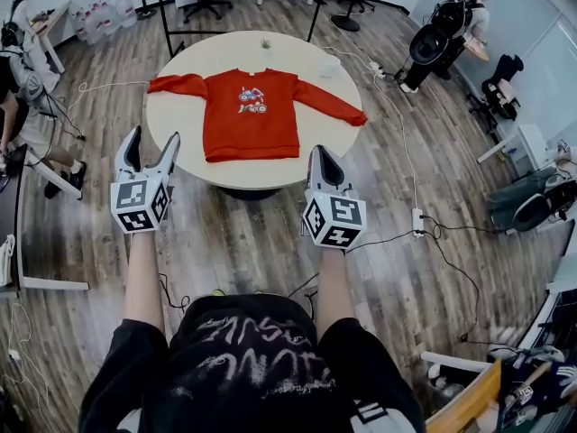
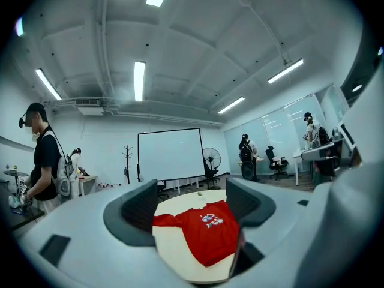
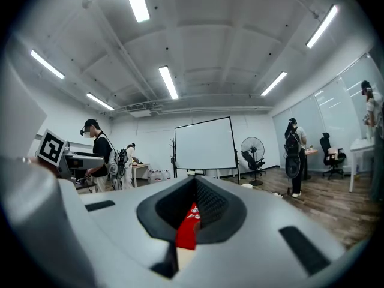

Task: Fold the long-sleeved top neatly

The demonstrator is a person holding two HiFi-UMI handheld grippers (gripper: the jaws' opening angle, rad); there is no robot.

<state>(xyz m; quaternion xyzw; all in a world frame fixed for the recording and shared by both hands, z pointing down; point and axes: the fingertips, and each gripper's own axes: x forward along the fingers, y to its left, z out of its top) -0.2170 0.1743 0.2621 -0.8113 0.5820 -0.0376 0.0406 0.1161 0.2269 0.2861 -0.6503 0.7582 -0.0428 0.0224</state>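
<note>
A red long-sleeved top (image 1: 252,115) with a small print on the chest lies spread flat, face up, sleeves out to both sides, on a round pale table (image 1: 198,57). My left gripper (image 1: 151,142) hovers level just short of the table's near left edge, jaws open and empty. My right gripper (image 1: 323,154) hangs at the near right edge, shut with nothing held. In the left gripper view the top (image 2: 210,230) shows between the spread fingers of the left gripper (image 2: 192,206). In the right gripper view only a red sliver of the top (image 3: 187,230) shows below the closed right gripper (image 3: 195,188).
A small plant (image 1: 265,43) and a white object (image 1: 330,64) sit at the table's far side. A whiteboard stand (image 1: 239,7) rises behind. Cables and a power strip (image 1: 417,219) lie on the wooden floor at the right. People (image 1: 451,25) and office chairs stand around the room.
</note>
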